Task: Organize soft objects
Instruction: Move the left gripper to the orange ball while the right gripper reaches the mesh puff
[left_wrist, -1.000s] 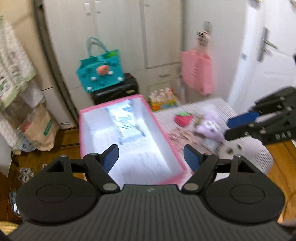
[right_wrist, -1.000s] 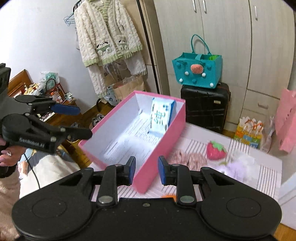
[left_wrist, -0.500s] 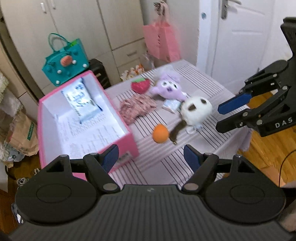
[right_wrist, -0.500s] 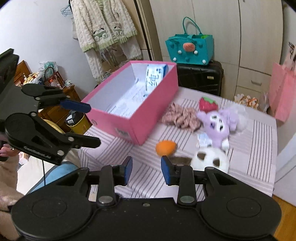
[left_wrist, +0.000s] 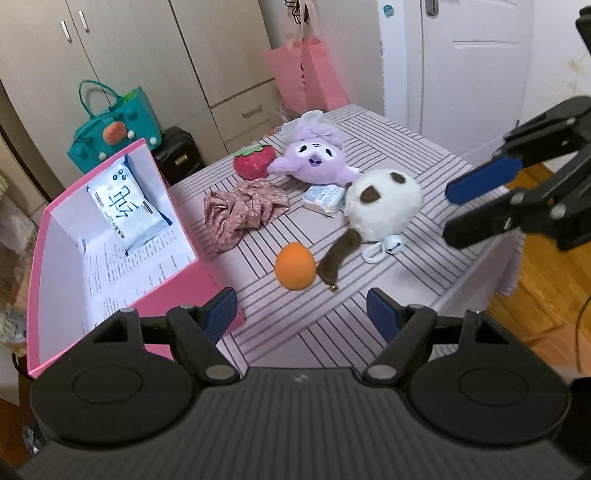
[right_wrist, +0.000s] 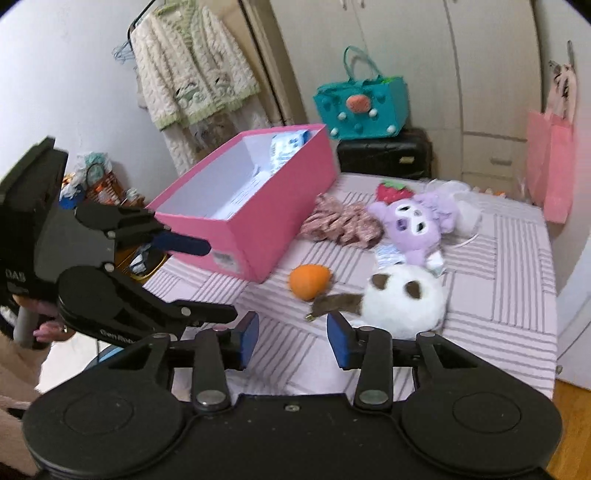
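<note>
On the striped table (left_wrist: 406, 147) lie an orange ball (left_wrist: 294, 270), a white plush with brown patches (left_wrist: 384, 203), a purple plush (left_wrist: 314, 162), a strawberry plush (left_wrist: 255, 162) and a pink floral cloth (left_wrist: 243, 206). A pink box (left_wrist: 184, 280) at the left holds a tissue pack (left_wrist: 125, 203). My left gripper (left_wrist: 301, 314) hangs open above the table's near edge, just short of the ball, with nothing between its fingers. My right gripper (right_wrist: 292, 332) is empty, its jaws opening, with the ball (right_wrist: 308, 280) and white plush (right_wrist: 402, 302) ahead of it.
A small packet (left_wrist: 323, 194) lies by the purple plush. Behind the table stand a teal bag (left_wrist: 114, 125) on a black suitcase (left_wrist: 179, 155), a pink bag (left_wrist: 306, 77) and a white door (left_wrist: 461, 55). A cardigan (right_wrist: 188, 70) hangs at the far left.
Both grippers sank and swung from over the pink box toward the toys on the table. The right gripper's jaws spread wider. The left jaws kept their width.
</note>
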